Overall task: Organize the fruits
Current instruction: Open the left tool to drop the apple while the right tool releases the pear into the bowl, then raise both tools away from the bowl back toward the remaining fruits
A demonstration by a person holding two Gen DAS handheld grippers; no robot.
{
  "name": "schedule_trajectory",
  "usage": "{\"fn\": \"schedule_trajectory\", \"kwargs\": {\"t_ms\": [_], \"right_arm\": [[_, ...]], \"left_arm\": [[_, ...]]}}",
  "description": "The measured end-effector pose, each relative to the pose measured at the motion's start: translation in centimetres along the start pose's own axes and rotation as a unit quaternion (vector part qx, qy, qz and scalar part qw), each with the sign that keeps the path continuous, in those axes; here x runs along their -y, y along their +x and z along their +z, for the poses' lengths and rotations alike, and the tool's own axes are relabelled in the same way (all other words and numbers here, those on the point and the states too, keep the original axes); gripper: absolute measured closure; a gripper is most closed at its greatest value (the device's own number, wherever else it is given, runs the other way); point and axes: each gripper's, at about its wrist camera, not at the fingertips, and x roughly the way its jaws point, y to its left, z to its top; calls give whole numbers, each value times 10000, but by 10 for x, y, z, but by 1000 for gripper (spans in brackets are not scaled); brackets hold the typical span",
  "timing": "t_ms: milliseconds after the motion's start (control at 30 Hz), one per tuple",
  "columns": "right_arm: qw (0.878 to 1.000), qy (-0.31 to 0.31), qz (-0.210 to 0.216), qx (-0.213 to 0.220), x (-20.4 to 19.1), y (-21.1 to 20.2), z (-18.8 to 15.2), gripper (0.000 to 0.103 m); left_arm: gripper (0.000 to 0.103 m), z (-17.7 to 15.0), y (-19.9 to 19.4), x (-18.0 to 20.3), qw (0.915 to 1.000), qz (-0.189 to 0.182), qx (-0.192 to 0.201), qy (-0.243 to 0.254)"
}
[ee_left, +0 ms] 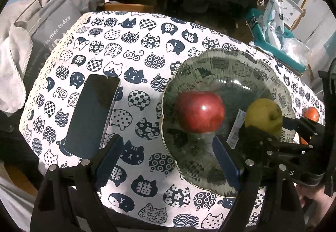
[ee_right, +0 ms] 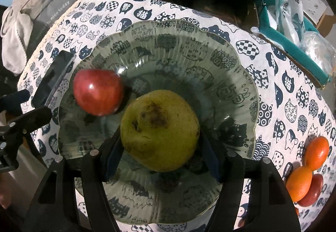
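On the cat-print tabletop (ee_right: 294, 89) sits the glass plate (ee_right: 241, 68). My right tool (ee_right: 161, 143) grips the yellow-green pear (ee_right: 159, 129) by its widest part, over the plate beside the red apple (ee_right: 97, 92). It looks firm, smooth, bruisable. My left tool (ee_left: 166, 154) hangs open, empty.

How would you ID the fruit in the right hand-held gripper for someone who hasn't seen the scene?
Start at the big scalloped glass plate on the cat-print tablecloth. Two fruits sit over it: a shiny red apple on the left side, and the yellow-green pear held between the fingers of the right hand-held gripper. The pear is the dull one, larger in this view, with a brown bruise on top.
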Motion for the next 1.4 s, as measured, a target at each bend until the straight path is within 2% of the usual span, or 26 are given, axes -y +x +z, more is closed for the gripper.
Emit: {"fn": "schedule_trajectory", "kwargs": {"t_ms": [200,433,700,967,1400], "right_arm": [[9994,-6,114,325,-3,-17,4,27],[9965,227,173,783,4,-52,10,27],[9896,357,-156,1382,18,-108,4,27],[9805,436,-562,1833,35,-162,-16,27],[9655,860,-849,2306,76,-240,-72,27]], "left_arm": [[15,0,-6,-3,10000,-12,63,-46],[15,2,-19,2,9997,-130,204,-25],[15,5,-40,19,9984,-376,424,70],[15,5,-72,48,9944,-665,755,334],[15,-7,-122,99,9832,-1156,1132,842]]}}
